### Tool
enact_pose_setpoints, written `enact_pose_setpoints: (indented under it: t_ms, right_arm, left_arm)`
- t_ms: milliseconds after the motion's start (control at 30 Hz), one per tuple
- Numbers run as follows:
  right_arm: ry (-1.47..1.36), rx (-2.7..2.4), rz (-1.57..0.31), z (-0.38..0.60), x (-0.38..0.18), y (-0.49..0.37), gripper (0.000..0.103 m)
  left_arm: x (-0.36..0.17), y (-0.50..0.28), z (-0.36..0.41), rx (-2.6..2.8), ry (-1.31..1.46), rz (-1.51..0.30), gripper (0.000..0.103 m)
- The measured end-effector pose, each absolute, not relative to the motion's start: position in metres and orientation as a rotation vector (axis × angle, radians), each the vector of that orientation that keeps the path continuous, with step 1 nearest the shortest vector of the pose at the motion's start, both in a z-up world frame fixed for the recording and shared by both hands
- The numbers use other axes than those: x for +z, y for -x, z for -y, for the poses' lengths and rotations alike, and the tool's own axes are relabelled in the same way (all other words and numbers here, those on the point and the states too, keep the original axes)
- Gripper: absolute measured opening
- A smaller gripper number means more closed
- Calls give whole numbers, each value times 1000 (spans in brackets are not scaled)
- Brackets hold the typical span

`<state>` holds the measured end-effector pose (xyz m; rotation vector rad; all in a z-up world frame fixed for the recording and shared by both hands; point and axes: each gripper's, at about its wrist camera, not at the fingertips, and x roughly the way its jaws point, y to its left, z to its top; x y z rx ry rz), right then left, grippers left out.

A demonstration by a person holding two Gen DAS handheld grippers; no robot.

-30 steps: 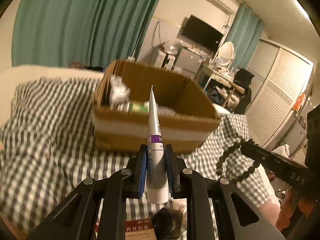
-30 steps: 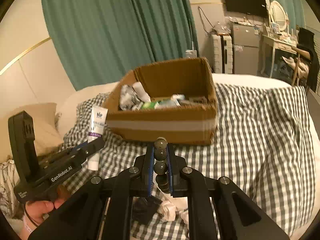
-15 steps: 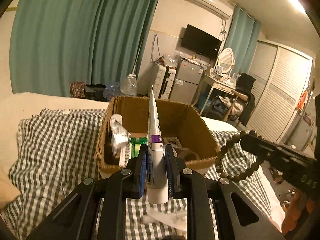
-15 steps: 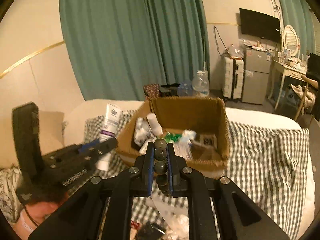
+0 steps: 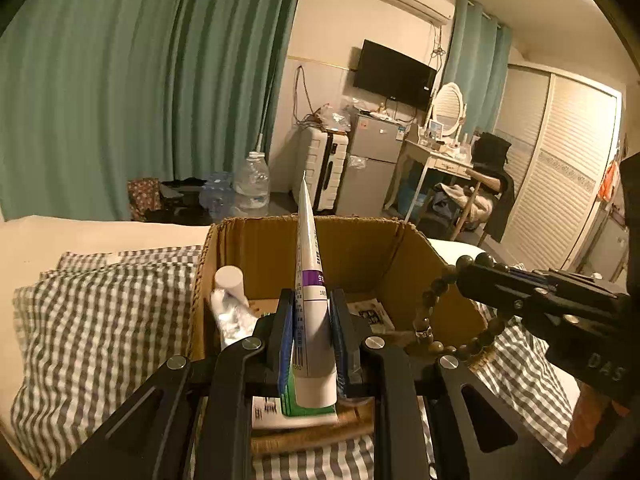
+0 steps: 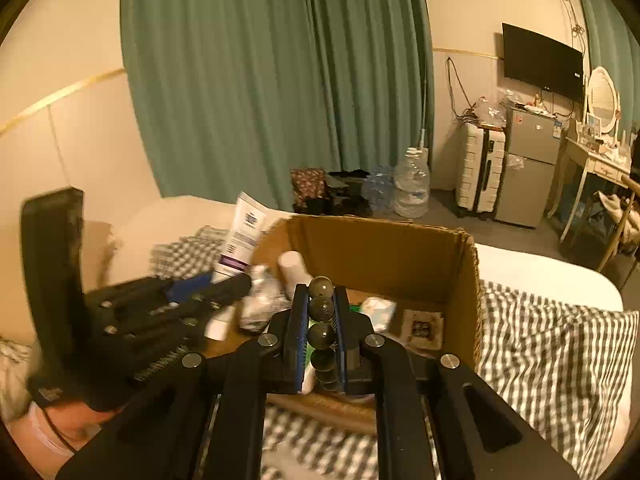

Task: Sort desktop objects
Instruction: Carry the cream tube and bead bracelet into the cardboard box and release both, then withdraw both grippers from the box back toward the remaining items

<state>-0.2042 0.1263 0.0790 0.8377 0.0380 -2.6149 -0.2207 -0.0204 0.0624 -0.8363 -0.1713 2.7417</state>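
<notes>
So I've got both claws up over the cardboard box sitting on the checkered bedspread. My left gripper is pinching a white tube with a purple band, cap end toward me and the flat crimped tail sticking up over the box's far wall. My right gripper is clamped on a string of dark beads; from the left cam the bead bracelet dangles in a loop right over the box's right-hand rim. Through the right cam the left gripper sits over the box's left edge with the tube poking up past it, pretty blurry though. Inside the box there's already a white-capped bottle by the left wall, some green packaging near the front, and a small dark printed sachet toward the right wall.
</notes>
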Motion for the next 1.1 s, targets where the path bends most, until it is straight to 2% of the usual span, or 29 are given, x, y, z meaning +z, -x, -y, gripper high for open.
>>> enact_pose_setpoints:
  t_ms: [233, 400, 433, 500, 533, 567, 600, 733, 800, 900, 1100]
  right_arm:
    - [-889, -2622, -33, -138, 44, 236, 11]
    - [-888, -2644, 51, -151, 41, 243, 11]
    - [-869, -2652, 50, -154, 44, 240, 14]
    - [-833, -2677, 55, -160, 49, 232, 32]
    - [-824, -2689, 67, -163, 50, 229, 48]
    - [-814, -2696, 87, -167, 52, 226, 52]
    - [-815, -2692, 108, -171, 52, 224, 52]
    - [-837, -2692, 177, -183, 50, 201, 52]
    - [-861, -2687, 193, -185, 47, 190, 52]
    - [-907, -2691, 208, -189, 38, 162, 52]
    - [-997, -2652, 251, -192, 22, 118, 52]
  left_arm:
    - [22, 261, 26, 2697, 974, 296, 18]
    - [14, 269, 18, 2728, 1000, 280, 20]
    - [14, 269, 18, 2741, 998, 272, 25]
    - [14, 264, 22, 2762, 987, 276, 50]
    - [15, 261, 26, 2781, 976, 288, 74]
    - [16, 255, 30, 2814, 951, 316, 89]
    - [18, 247, 34, 2839, 926, 351, 92]
    - [23, 222, 46, 2844, 925, 457, 93]
    - [26, 208, 45, 2860, 932, 423, 93]
    - [26, 173, 41, 2924, 926, 349, 103]
    - [9, 117, 42, 2874, 1030, 390, 103]
